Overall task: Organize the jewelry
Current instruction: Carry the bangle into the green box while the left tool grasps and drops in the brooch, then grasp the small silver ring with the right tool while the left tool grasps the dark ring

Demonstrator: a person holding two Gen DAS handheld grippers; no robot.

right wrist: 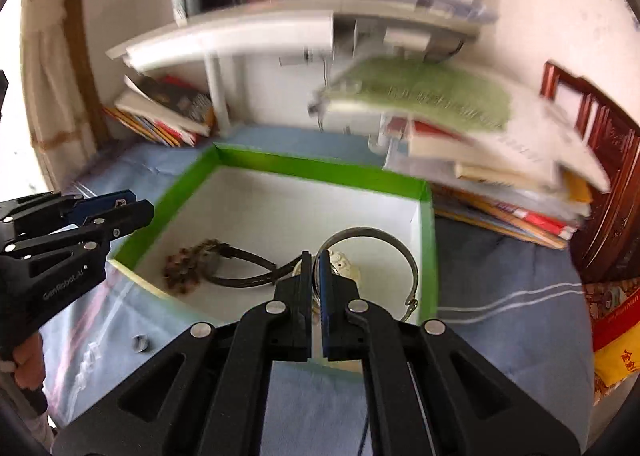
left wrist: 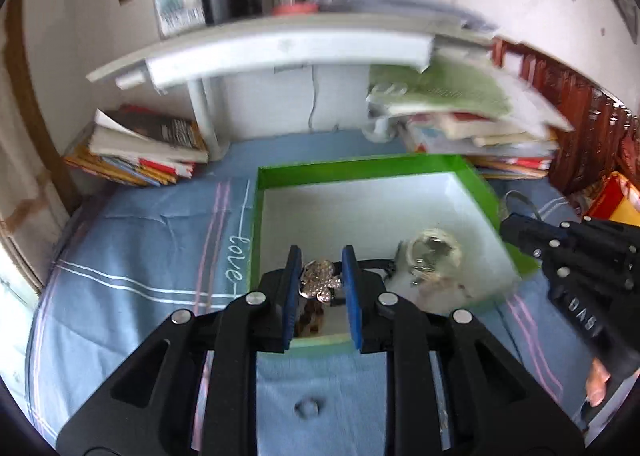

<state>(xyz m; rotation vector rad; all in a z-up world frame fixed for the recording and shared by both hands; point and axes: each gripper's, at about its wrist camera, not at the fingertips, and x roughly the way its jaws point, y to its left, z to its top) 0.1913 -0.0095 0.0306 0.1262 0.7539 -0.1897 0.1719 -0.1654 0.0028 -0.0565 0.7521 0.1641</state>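
A green box with a white floor (left wrist: 332,171) (right wrist: 320,169) lies on the blue cloth. My left gripper (left wrist: 321,268) is over its near edge, jaws part open, with a sparkly flower brooch (left wrist: 320,280) between them; whether it is held I cannot tell. The brooch with its dark strap lies on the box floor in the right wrist view (right wrist: 192,266). My right gripper (right wrist: 317,268) is shut on a silver bangle (right wrist: 376,234) and holds it over the box. A pale jewelry piece (left wrist: 434,256) lies in the box.
Book stacks stand at the back left (left wrist: 140,151) and back right (right wrist: 500,175) under a grey shelf (left wrist: 280,51). A small nut (left wrist: 307,408) lies on the cloth in front of the box. A red and yellow box (right wrist: 616,328) is at the right.
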